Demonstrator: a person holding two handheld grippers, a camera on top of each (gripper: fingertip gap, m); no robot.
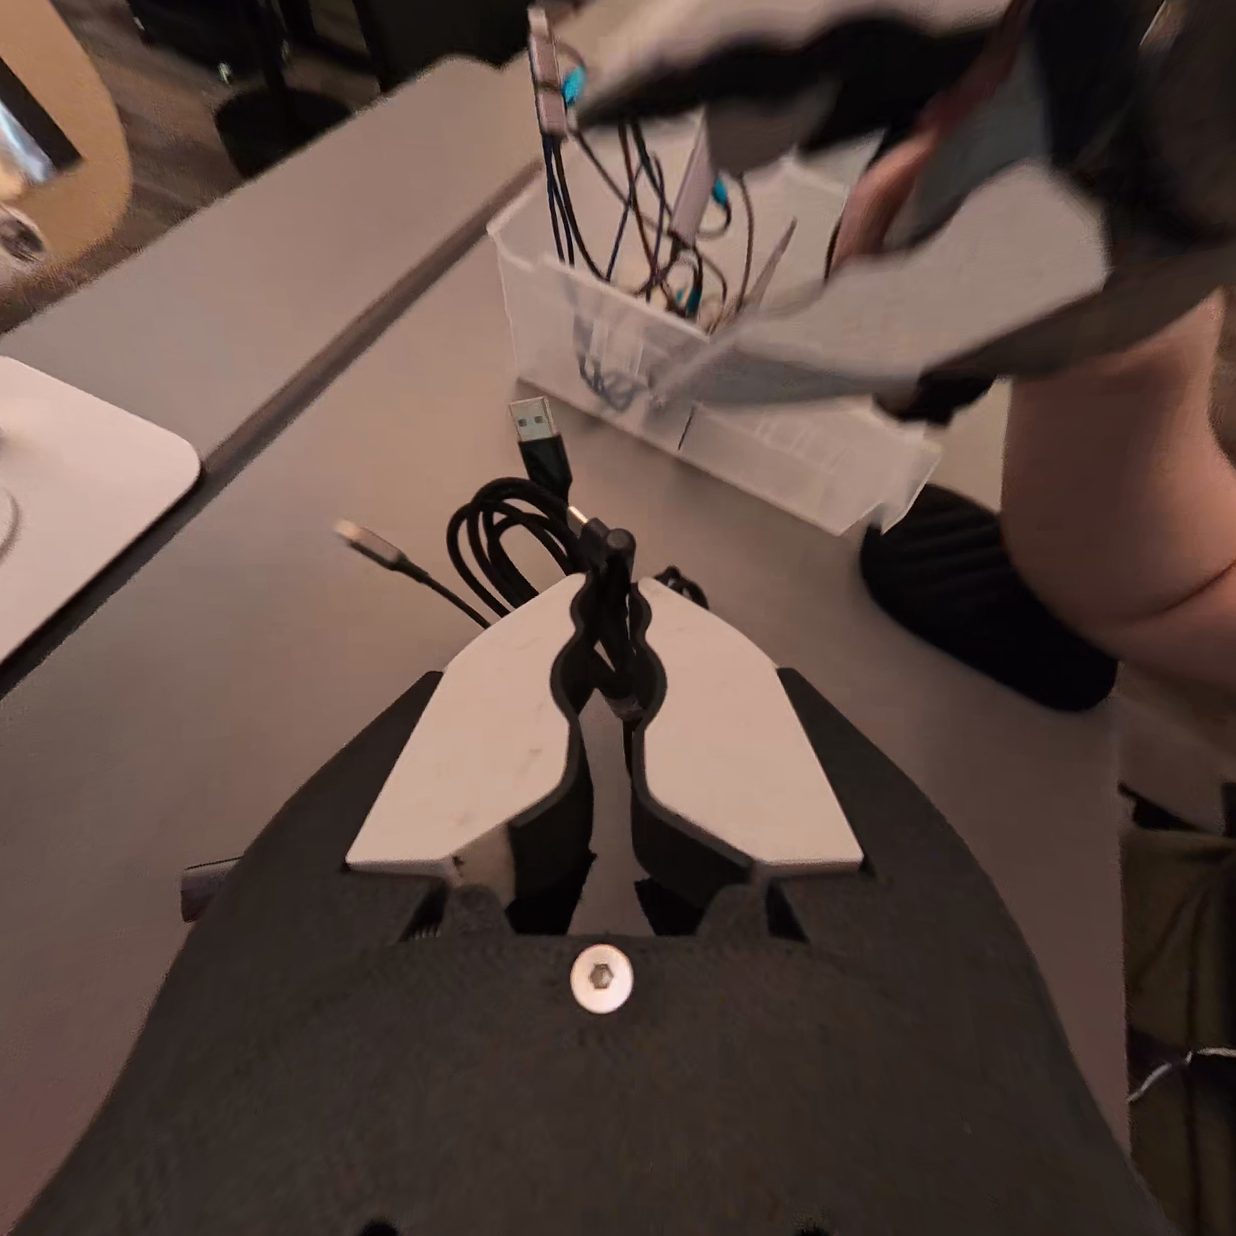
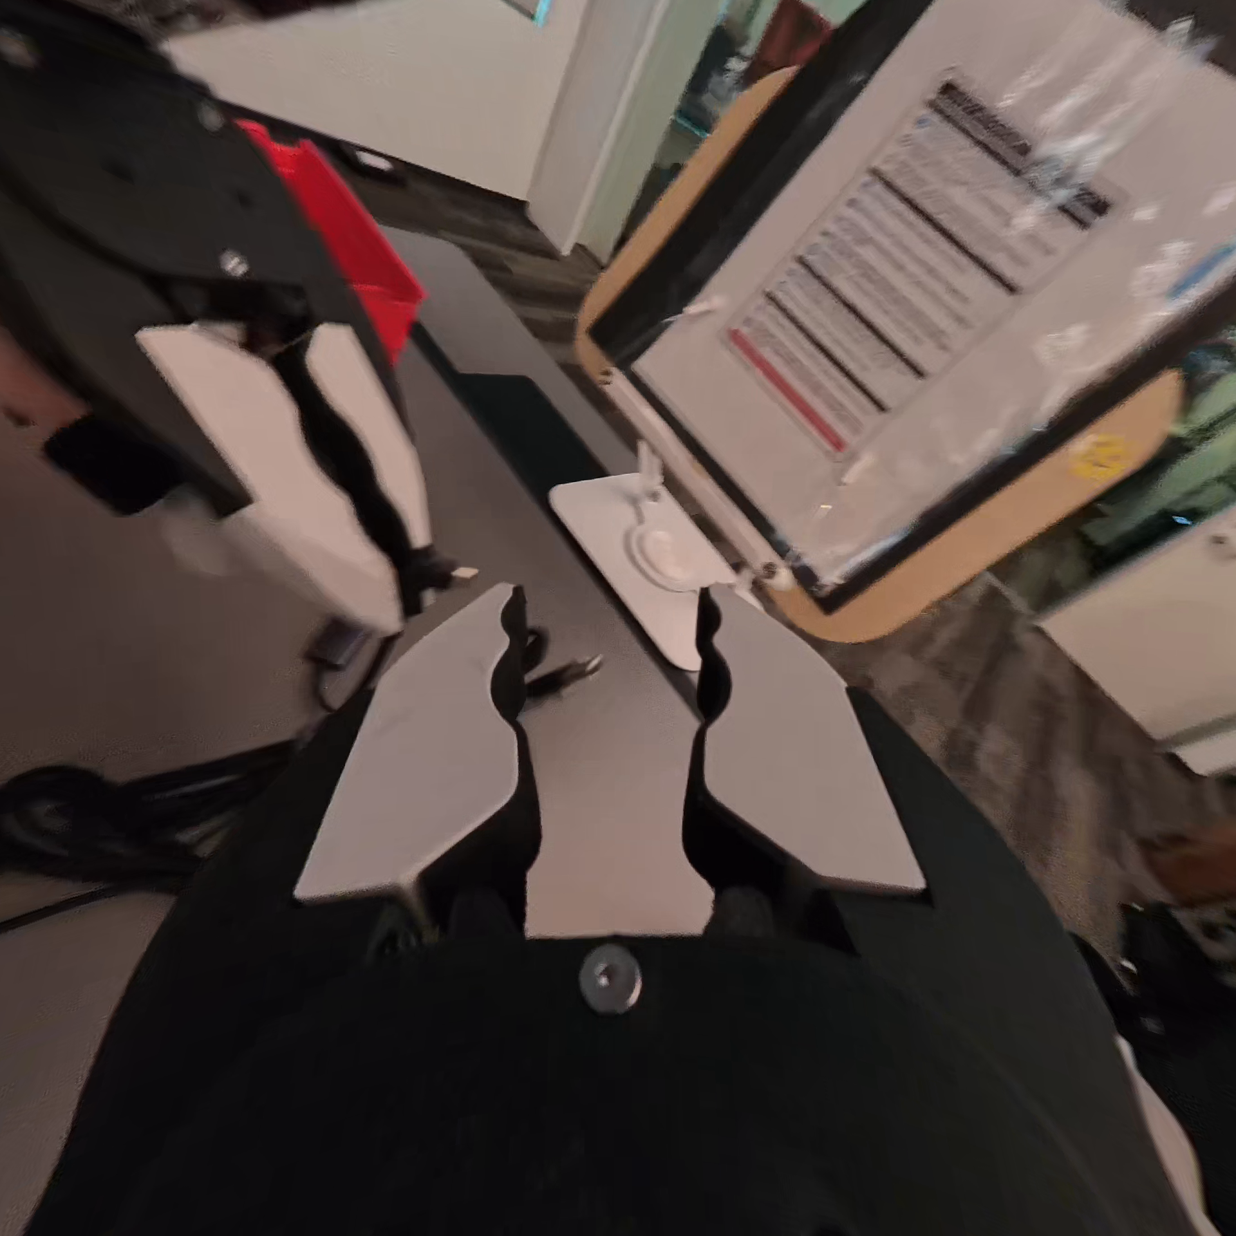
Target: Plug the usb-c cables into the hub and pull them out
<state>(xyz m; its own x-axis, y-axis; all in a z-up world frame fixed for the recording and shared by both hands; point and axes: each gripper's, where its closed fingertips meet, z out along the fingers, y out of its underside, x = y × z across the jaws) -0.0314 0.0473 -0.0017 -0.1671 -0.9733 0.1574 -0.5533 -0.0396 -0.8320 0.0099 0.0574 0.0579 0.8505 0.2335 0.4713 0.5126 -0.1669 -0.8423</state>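
Note:
My left gripper [image 1: 607, 585] is shut on a black cable plug [image 1: 612, 545] that sticks out past its tips above the table. In the right wrist view the left gripper [image 2: 408, 582] is at the upper left, with the plug's metal tip [image 2: 463, 573] pointing right. The cable's black coil [image 1: 508, 535] lies on the table with a USB-A plug [image 1: 535, 428] at its far end. A silver-tipped plug [image 1: 374, 545] lies to the left. A small grey device, apparently the hub [image 2: 338, 645], lies under the left gripper. My right gripper [image 2: 608, 615] is open and empty.
A clear plastic bin [image 1: 769, 455] holding several thin cables stands at the back right. The right gripper [image 1: 622, 254] shows blurred above the bin. A person's arm [image 1: 1103, 501] is at the right. A monitor's white base [image 2: 602, 528] and a red bin [image 2: 334, 221] stand farther off.

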